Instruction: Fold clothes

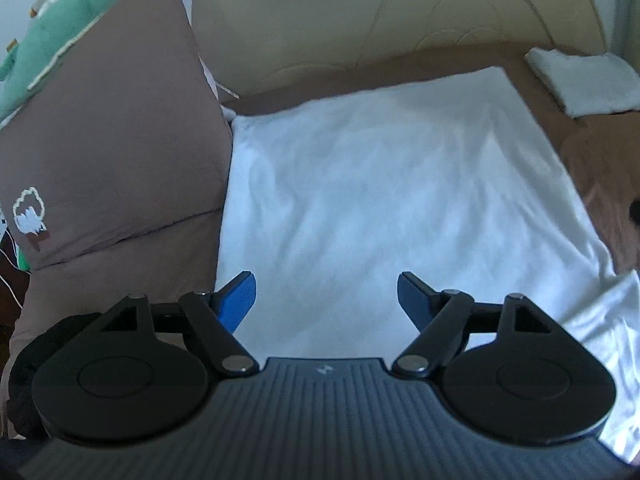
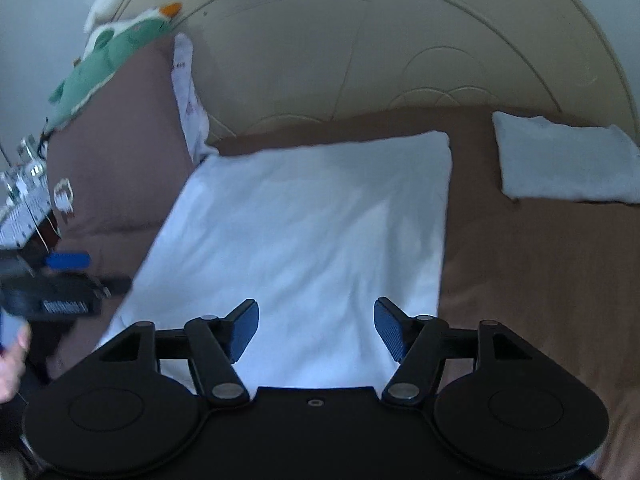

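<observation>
A white garment (image 1: 380,200) lies flat on the brown bed sheet (image 1: 600,160), folded into a broad rectangle; the right wrist view shows the same white garment (image 2: 312,232). My left gripper (image 1: 326,300) hovers above its near edge, jaws wide apart with nothing between the blue pads. Over the garment's near edge my right gripper (image 2: 316,328) is open too, and holds nothing. In the right wrist view the left gripper (image 2: 60,280) shows at the left edge, blurred, with a hand below it.
A small folded white cloth (image 1: 584,80) (image 2: 568,160) lies at the back right on the sheet. A brown pillow (image 1: 112,128) (image 2: 120,152) with a green plush toy (image 1: 60,24) on top stands at the left. The beige headboard (image 1: 360,20) rises behind.
</observation>
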`<state>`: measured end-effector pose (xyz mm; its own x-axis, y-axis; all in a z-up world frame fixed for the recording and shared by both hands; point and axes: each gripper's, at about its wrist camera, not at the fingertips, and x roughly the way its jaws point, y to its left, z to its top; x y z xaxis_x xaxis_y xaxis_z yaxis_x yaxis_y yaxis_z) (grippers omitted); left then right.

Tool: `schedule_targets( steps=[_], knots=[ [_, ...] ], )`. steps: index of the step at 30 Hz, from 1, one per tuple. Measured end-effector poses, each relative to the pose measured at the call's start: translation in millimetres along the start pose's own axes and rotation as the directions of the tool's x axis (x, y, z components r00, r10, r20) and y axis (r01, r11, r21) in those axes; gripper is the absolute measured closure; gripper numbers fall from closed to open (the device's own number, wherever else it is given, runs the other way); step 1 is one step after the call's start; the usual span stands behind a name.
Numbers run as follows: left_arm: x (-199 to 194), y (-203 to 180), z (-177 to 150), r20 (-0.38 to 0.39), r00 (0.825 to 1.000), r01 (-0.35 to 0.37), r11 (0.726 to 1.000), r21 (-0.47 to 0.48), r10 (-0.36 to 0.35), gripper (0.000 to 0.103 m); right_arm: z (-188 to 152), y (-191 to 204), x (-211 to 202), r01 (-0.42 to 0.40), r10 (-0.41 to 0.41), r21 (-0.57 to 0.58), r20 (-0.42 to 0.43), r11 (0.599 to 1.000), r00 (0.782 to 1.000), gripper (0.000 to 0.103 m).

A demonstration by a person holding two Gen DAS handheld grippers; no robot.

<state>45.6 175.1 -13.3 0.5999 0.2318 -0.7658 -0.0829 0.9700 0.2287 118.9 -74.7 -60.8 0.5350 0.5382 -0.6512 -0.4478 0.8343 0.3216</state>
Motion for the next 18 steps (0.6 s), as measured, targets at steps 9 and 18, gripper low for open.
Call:
schedule_targets(
  steps=[9,18],
  knots=[
    [62.2,40.6,39.2,0.042,0.998,0.035,0.998,0.049,-0.037,0.025,75.7,-75.1,48.8,-0.226,0.228,0.282,0.025,0.932,0.973,0.034],
    [153.2,85.9,17.9,-0.034,0.997,-0.071,0.997,0.014,0.072,0.025,85.3,-101.8,138.8,0.035,-0.004,0.234,-0.132,0.972,0.991,0.034]
  ],
)
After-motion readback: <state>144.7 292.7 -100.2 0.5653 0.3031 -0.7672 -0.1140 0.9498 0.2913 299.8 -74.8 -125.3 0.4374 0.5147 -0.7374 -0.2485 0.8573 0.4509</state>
